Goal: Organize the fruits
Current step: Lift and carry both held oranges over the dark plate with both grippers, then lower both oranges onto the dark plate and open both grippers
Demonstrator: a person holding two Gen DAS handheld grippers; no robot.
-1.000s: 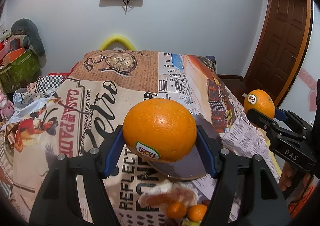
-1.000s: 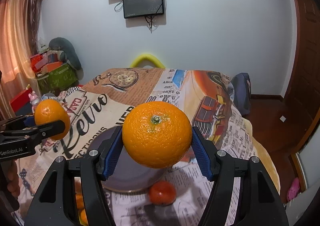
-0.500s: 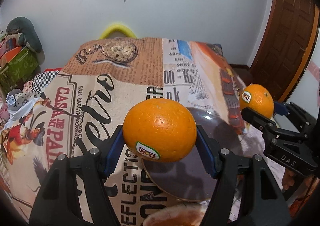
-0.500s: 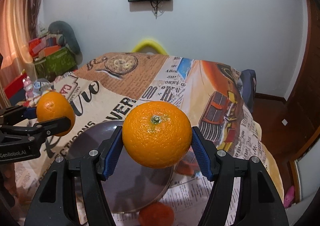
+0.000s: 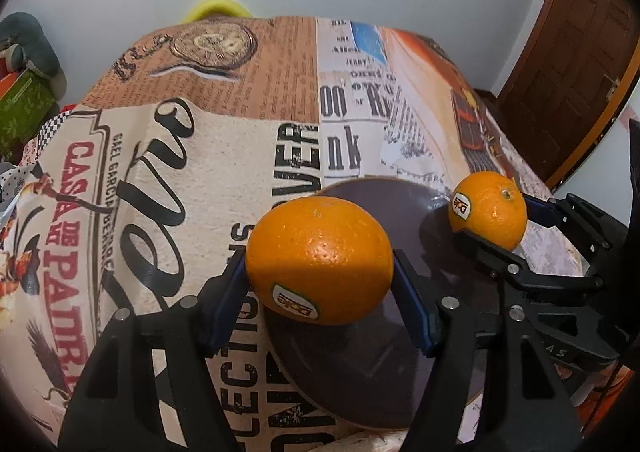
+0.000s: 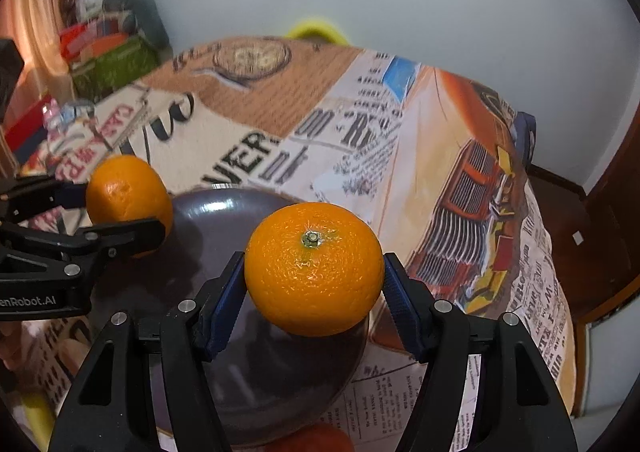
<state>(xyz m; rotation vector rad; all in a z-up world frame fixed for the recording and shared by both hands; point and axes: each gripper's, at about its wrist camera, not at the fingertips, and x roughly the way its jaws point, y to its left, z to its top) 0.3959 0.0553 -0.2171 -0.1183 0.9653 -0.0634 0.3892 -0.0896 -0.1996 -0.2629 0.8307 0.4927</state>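
My left gripper (image 5: 320, 272) is shut on a stickered orange (image 5: 319, 260) and holds it over the left part of a dark round plate (image 5: 360, 372). My right gripper (image 6: 314, 276) is shut on a second orange (image 6: 314, 268) over the plate's right side (image 6: 208, 219). Each gripper shows in the other's view: the right one with its orange (image 5: 488, 213) at the plate's right rim, the left one with its orange (image 6: 128, 197) at the plate's left rim. Both oranges are above the plate, not resting on it.
The plate lies on a table under a newspaper-print cloth (image 5: 192, 171). A small reddish fruit (image 6: 316, 438) lies at the plate's near edge. The cloth's right edge drops off to the floor by a wooden door (image 5: 568, 63). Clutter and boxes (image 6: 108, 55) stand at the left.
Both grippers have moved forward and down over the plate with their oranges, coming closer together. The small fruits near the front edge have dropped out of the left view.
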